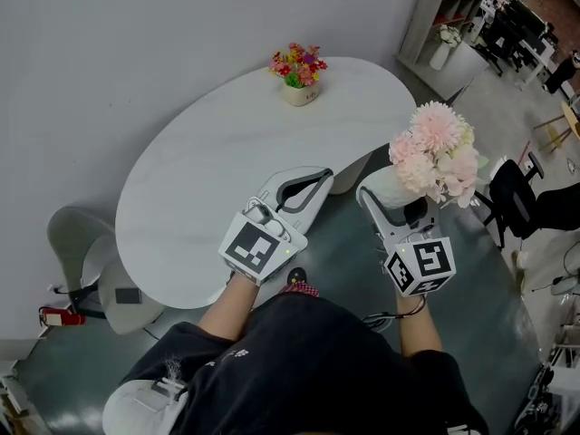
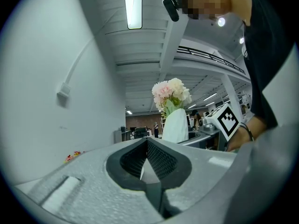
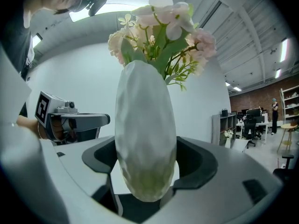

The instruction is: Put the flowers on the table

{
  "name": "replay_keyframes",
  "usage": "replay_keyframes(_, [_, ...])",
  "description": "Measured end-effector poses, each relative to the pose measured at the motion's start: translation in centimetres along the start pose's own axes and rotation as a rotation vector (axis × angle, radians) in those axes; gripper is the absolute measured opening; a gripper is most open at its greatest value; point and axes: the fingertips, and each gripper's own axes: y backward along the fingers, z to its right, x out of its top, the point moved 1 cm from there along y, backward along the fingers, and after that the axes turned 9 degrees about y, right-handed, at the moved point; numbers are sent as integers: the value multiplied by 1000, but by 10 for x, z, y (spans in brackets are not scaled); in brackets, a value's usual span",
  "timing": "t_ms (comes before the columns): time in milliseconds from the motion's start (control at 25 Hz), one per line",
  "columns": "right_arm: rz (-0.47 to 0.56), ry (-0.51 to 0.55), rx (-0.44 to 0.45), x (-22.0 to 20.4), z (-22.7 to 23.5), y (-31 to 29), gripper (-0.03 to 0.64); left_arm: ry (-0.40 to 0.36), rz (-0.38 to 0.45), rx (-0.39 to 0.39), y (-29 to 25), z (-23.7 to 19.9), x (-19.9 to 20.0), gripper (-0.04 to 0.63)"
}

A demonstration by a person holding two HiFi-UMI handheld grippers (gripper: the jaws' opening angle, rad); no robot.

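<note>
- the fingers of your right gripper are clamped on the lower body of the white vase, which stands upright between them.
- the pink and cream flowers rise from that vase's mouth, leaning toward 2 o'clock in the head view.
- you hold the vase just beside the near right edge of the white table, over the floor rather than on the top.
- your left gripper sits at 9 o'clock from the vase, over the table's near edge, its fingers pressed together with nothing between them.
- at 11 o'clock, on the table's far end, stands a small pot of bright flowers.
- a grey chair sits at the table's 8 o'clock.
</note>
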Motion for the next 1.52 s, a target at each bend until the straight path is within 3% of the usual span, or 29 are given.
replay_keyframes(880, [12,-2,27,-1,1,-10,371,-25,-3,11,-2,1,0,-2])
replay_keyframes(1240, [-6,10,79,4,-4,-59,371,14,-5,67,-1,-45,-1,-2])
replay_keyframes(1520, [10,28,135,7,5,-82,371,2,7,128,-12,-61,1,-2])
